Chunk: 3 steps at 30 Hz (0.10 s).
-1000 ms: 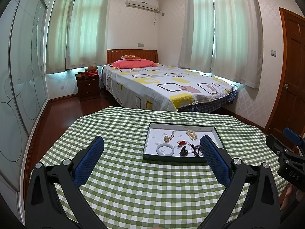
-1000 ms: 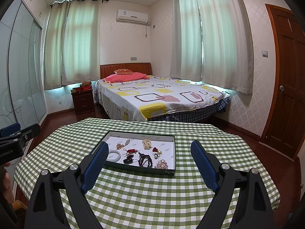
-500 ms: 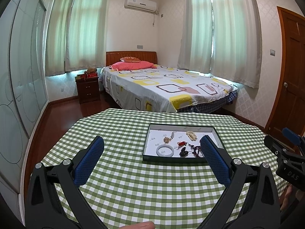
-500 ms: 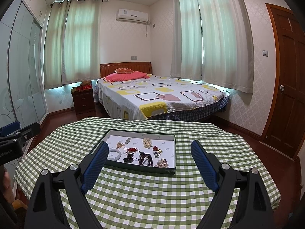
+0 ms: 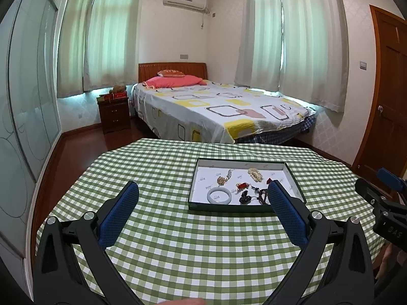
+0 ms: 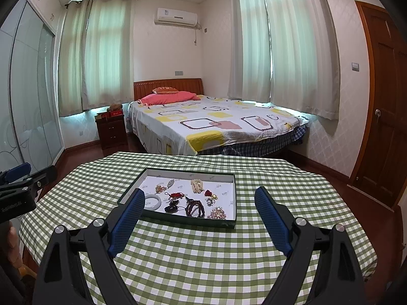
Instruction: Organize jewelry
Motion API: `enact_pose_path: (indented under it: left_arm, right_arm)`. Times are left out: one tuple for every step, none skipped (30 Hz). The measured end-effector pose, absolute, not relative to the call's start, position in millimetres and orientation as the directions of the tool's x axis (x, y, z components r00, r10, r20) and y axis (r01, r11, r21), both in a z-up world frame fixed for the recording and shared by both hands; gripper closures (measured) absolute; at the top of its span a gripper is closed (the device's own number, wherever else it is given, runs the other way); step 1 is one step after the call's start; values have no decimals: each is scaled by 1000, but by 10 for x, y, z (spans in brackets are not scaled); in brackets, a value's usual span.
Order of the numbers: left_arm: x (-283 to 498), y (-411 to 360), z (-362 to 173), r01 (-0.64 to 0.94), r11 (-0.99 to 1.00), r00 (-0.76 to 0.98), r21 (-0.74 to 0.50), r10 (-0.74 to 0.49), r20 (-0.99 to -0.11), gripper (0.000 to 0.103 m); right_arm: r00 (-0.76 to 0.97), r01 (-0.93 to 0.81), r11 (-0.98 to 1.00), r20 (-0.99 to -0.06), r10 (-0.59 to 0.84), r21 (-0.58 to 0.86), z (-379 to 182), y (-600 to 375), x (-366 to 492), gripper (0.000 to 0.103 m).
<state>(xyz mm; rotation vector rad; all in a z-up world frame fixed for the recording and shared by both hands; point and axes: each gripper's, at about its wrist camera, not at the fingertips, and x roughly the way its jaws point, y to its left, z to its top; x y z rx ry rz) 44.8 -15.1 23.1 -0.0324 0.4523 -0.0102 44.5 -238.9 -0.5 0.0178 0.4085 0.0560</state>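
A dark green tray (image 5: 295,178) with a white lining lies on the green checked table (image 5: 178,241); it also shows in the right wrist view (image 6: 235,198). In it lie a pale jade bangle (image 5: 219,196), a cream bead bracelet (image 5: 255,173), a red knot charm (image 5: 243,185), a dark bead string (image 6: 194,207) and a gold beaded piece (image 6: 217,213). My left gripper (image 5: 201,190) is open and empty above the table, short of the tray. My right gripper (image 6: 199,198) is open and empty, near the tray's front edge.
Beyond the table stand a bed (image 5: 216,111) with a patterned sheet, a dark nightstand (image 5: 113,114) and a wooden door (image 6: 381,117) at the right. A glass wardrobe (image 5: 23,106) lines the left wall. The table edge (image 6: 366,244) drops off at the right.
Both views have shifted only slightly; the tray sits a touch nearer in the right wrist view. Both grippers stay open and empty.
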Motion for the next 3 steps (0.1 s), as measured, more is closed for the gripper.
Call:
enact_pose_path:
  left_arm:
    - [474,-137,210,-2,999,896,-33,-13,-445,4]
    - [505,-126,186,-8,999,892,-33,-7,-453,4]
    - [555,-107,148,-16,999,886,-34,-1,-464,4]
  right_arm:
    - [915,-49,998,-399,57,30,-20,-2392,458,18]
    - [914,-48,998,-402,56,32,-21,-2404,494,18]
    - [913,-46,998,-404,56,34,-38,-2412,505,18]
